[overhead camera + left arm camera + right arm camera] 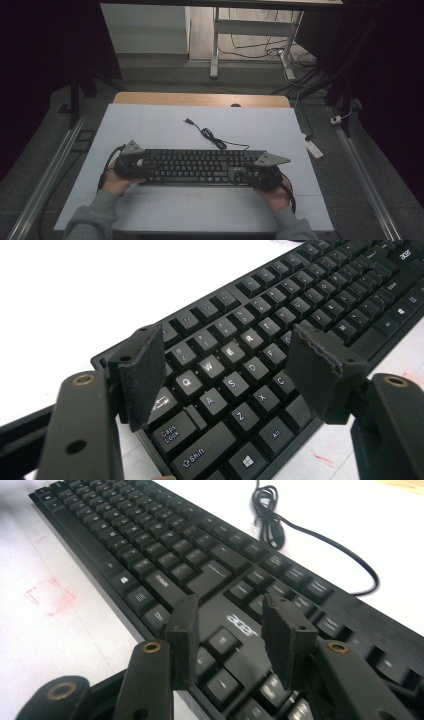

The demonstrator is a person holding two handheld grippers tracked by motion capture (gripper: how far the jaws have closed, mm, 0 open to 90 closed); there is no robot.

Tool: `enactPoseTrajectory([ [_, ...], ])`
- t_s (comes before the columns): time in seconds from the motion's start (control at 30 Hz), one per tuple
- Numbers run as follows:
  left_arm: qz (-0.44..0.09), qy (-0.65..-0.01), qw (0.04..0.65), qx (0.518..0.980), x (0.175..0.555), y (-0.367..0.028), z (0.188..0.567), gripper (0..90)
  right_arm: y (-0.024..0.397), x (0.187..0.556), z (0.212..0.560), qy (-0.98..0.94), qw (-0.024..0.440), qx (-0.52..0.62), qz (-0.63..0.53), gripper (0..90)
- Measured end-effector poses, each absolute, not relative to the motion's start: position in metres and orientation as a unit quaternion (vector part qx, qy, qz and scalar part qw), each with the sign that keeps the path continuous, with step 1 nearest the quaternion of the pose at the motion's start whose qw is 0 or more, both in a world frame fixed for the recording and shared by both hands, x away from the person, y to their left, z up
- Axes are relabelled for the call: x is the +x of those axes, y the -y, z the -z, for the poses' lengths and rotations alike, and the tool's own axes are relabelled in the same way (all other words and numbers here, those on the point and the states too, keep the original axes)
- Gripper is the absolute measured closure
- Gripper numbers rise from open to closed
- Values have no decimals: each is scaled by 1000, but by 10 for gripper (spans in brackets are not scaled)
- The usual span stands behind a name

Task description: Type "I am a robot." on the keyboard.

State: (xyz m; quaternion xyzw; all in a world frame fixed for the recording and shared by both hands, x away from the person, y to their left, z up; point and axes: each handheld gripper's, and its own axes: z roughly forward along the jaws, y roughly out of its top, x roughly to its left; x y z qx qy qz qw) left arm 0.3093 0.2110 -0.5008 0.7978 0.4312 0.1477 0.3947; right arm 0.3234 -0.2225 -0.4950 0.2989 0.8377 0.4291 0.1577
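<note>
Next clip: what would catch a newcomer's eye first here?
The black keyboard lying across the near half of the white table stands out first, its cable coiled behind it. A gripper sits at each end: the left gripper hangs open over the letter keys near Caps Lock, and the right gripper stands open above the arrow keys by the acer logo. Faint red marks show on the table in front.

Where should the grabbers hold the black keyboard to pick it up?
Probably at its two short ends. The keyboard is long, thin and lies flat on the white table, so one gripper at each end keeps it level. The left gripper and right gripper already sit there, jaws open; slide them in from the sides.
</note>
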Motion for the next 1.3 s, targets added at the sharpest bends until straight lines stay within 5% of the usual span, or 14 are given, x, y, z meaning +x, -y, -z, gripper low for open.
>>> enactPoseTrajectory([
  [0.93,-148,-427,399,798,308,-208,499,344,228,323,496,-836,163,304,-426,581],
  [1.3,-127,-402,406,811,305,-196,498,543,229,323,496,-837,165,304,-425,579],
])
